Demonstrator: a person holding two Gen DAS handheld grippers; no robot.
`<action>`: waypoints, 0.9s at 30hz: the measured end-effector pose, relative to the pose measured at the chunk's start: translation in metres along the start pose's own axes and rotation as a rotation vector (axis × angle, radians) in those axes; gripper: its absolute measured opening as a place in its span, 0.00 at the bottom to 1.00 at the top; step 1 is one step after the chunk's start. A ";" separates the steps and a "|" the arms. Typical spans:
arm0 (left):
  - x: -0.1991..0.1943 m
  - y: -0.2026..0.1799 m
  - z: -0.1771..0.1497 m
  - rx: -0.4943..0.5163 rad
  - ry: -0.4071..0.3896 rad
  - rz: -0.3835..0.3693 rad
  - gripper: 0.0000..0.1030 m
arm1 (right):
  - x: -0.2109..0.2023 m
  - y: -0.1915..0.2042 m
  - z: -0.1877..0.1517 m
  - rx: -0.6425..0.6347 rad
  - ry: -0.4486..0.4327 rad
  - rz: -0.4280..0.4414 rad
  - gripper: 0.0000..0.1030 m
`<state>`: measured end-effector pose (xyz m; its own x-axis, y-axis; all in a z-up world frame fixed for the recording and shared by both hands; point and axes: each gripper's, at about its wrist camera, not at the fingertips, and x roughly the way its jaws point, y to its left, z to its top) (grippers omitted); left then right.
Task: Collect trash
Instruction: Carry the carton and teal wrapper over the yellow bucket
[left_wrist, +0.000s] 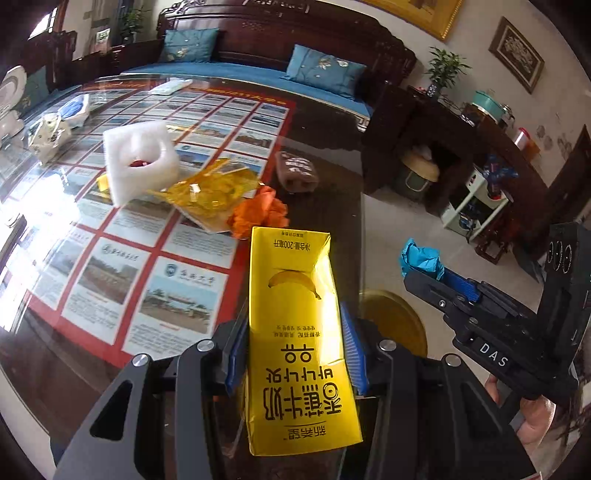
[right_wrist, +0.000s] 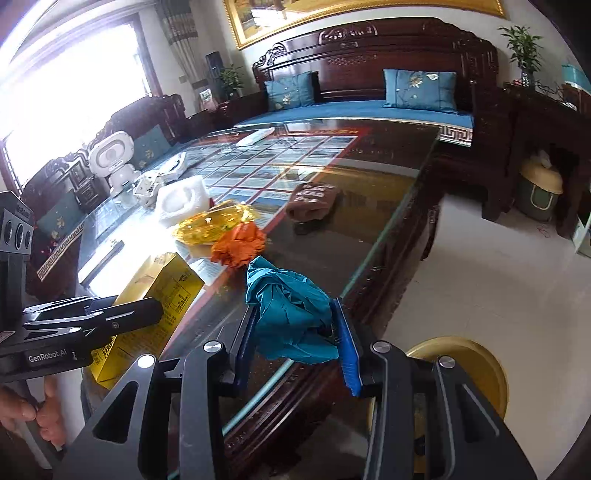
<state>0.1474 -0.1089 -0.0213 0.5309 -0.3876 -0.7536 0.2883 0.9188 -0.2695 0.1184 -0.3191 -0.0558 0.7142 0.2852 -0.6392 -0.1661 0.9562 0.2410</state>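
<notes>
My left gripper (left_wrist: 293, 347) is shut on a yellow banana milk carton (left_wrist: 295, 332), held above the glass table's near right corner; the carton also shows in the right wrist view (right_wrist: 155, 295). My right gripper (right_wrist: 295, 332) is shut on a crumpled blue paper (right_wrist: 291, 317), which also shows in the left wrist view (left_wrist: 421, 258), over the table edge. On the table lie a crumpled orange paper (left_wrist: 258, 214), a yellow plastic wrapper (left_wrist: 210, 192), a white foam block (left_wrist: 138, 162) and a brown pouch (left_wrist: 297, 171).
A yellow round bin (right_wrist: 461, 369) stands on the floor below the table's edge (right_wrist: 369, 254). A white toy robot (right_wrist: 114, 162) and ceramic items sit at the table's far left. A wooden sofa with blue cushions (right_wrist: 421, 88) is behind.
</notes>
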 end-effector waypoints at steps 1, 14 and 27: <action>0.006 -0.011 0.002 0.018 0.009 -0.016 0.43 | -0.003 -0.008 -0.001 0.010 -0.001 -0.012 0.37; 0.099 -0.130 0.009 0.194 0.186 -0.169 0.43 | -0.034 -0.123 -0.038 0.179 0.007 -0.175 0.37; 0.199 -0.223 -0.003 0.329 0.364 -0.214 0.43 | -0.036 -0.219 -0.083 0.345 0.061 -0.251 0.37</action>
<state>0.1867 -0.3906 -0.1133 0.1387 -0.4589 -0.8776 0.6257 0.7275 -0.2816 0.0725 -0.5336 -0.1458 0.6602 0.0594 -0.7487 0.2522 0.9214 0.2956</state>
